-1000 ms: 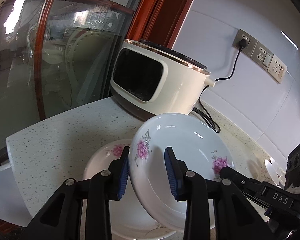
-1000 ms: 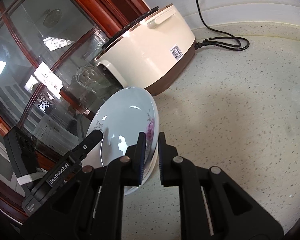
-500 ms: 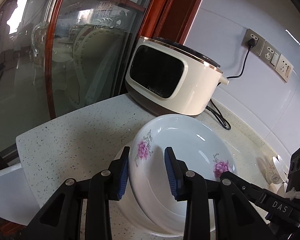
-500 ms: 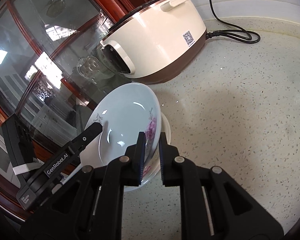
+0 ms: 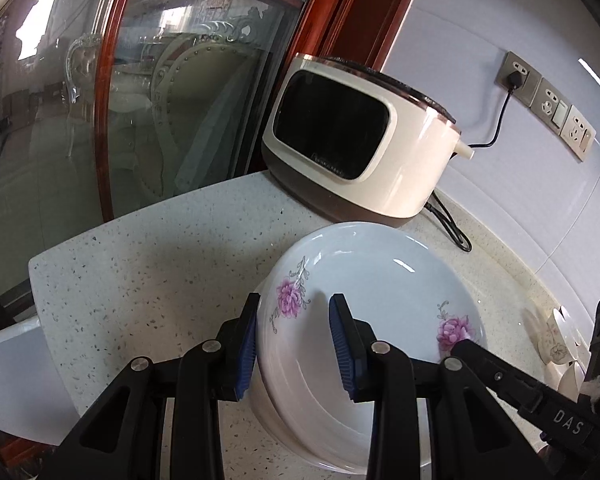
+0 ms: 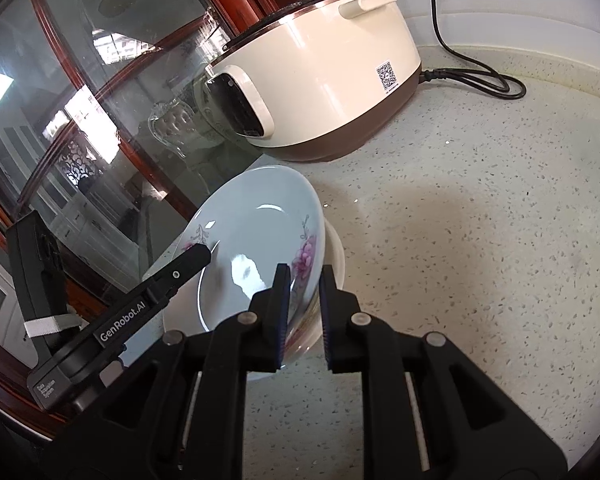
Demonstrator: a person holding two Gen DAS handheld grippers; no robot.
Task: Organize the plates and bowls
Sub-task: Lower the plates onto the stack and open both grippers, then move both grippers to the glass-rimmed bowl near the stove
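Down comes the upper plate (image 5: 380, 304) since a second ago: then it hung tilted well above the lower plate (image 6: 334, 256), and now it sits almost nested on it, only the white rim of the lower one peeking out beneath. We have both tools on this plate. Our left gripper (image 5: 296, 344) straddles the rim at seven o'clock of the plate, blue pads either side of the purple flower, jaws part-spread and pinching both rims, it seems. Our right gripper (image 6: 303, 312) nips the opposite rim at about four o'clock in the left view, jaws nearly pressed together on the thin edge of the upper plate, though the outer pad seems to stand a touch clear.

The stack rests on the speckled countertop (image 5: 160, 264), with the cream cooker (image 5: 364, 148) at twelve o'clock, close by but apart.

We judge this as the stacking step, very nearly done. Next we need a gentle settle until the upper plate lies flat, then both jaws easing apart and drawing back along the rim's line, without dragging the stack toward the counter edge.
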